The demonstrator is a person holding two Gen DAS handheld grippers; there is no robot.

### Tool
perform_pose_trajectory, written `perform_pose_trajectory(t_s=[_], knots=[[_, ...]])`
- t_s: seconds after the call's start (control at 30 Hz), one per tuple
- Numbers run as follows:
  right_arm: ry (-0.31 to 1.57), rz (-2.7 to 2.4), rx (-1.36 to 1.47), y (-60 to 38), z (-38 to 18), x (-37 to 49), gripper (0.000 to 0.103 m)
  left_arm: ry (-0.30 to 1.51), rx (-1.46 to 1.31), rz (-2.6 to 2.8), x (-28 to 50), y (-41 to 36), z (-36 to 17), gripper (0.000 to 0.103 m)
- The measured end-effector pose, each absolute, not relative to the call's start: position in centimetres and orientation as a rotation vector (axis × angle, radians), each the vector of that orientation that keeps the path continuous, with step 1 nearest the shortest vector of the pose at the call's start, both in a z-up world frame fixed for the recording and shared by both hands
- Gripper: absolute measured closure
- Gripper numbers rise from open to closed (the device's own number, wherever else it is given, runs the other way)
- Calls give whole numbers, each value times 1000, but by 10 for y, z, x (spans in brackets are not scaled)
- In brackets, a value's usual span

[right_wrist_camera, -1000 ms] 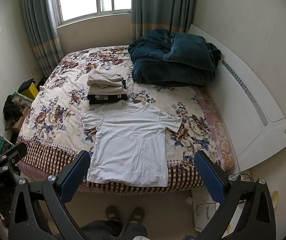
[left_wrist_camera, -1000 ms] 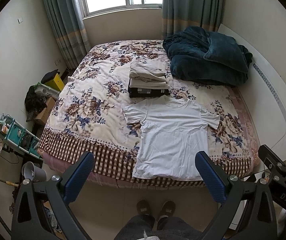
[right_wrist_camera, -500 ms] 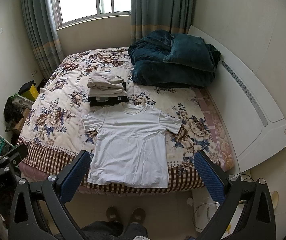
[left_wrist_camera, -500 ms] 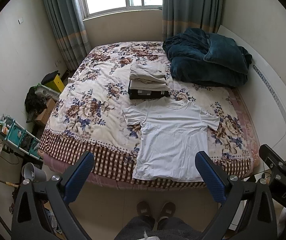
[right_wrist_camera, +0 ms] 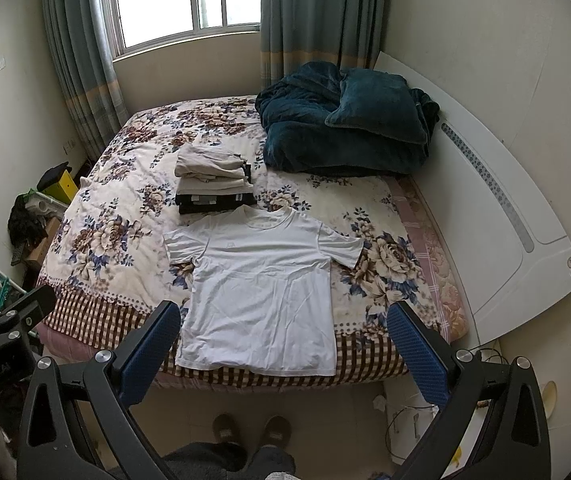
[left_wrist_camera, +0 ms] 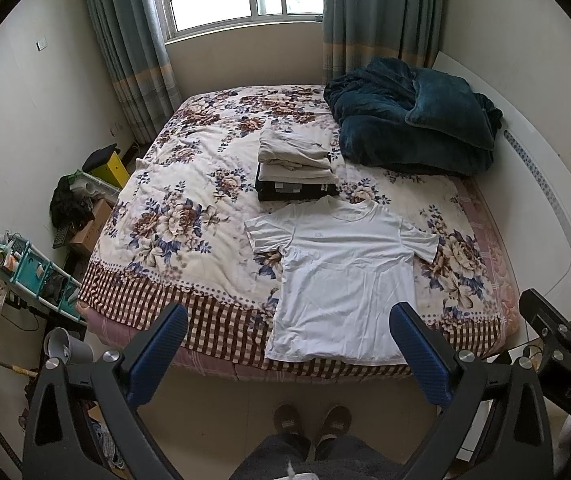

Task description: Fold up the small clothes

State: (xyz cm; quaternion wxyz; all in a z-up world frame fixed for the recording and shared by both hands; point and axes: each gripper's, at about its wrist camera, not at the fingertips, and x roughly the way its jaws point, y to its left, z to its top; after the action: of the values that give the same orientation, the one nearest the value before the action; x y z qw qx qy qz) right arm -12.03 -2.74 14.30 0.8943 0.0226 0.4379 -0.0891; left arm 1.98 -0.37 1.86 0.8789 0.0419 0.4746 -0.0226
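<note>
A white T-shirt (left_wrist_camera: 343, 276) (right_wrist_camera: 261, 288) lies flat and unfolded on the floral bed (left_wrist_camera: 173, 200) (right_wrist_camera: 109, 216), its hem at the near edge and its collar pointing away. Just beyond the collar sits a stack of folded clothes (left_wrist_camera: 295, 166) (right_wrist_camera: 213, 178), beige pieces on top of dark ones. My left gripper (left_wrist_camera: 287, 332) is open and held high above the floor, short of the bed, with nothing between its blue fingers. My right gripper (right_wrist_camera: 283, 330) is open too, held back from the shirt's hem and holding nothing.
A dark teal blanket (left_wrist_camera: 413, 124) (right_wrist_camera: 345, 124) is heaped at the far right of the bed beside the white headboard (right_wrist_camera: 505, 216). Clutter and a teal rack (left_wrist_camera: 29, 268) stand on the floor to the left. The person's slippered feet (left_wrist_camera: 311, 424) stand before the bed.
Both views have pulled back and risen slightly, so the bed and shirt sit a little farther off. Both grippers stay open; the shirt has not moved.
</note>
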Motion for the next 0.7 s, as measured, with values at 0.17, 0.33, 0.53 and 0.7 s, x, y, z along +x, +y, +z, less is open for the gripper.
perform_pose_trajectory(t_s=[0.17, 0.33, 0.53, 0.7], knots=[[907, -184, 48, -28, 143, -121, 0, 987, 84, -46, 19, -4, 18, 0], [907, -184, 49, -28, 145, -120, 0, 986, 85, -45, 19, -4, 18, 0], [917, -184, 53, -32, 148, -116, 0, 993, 82, -53, 22, -5, 20, 0], [929, -210, 71, -40, 139, -109, 0, 973, 93, -42, 40, -16, 14, 0]])
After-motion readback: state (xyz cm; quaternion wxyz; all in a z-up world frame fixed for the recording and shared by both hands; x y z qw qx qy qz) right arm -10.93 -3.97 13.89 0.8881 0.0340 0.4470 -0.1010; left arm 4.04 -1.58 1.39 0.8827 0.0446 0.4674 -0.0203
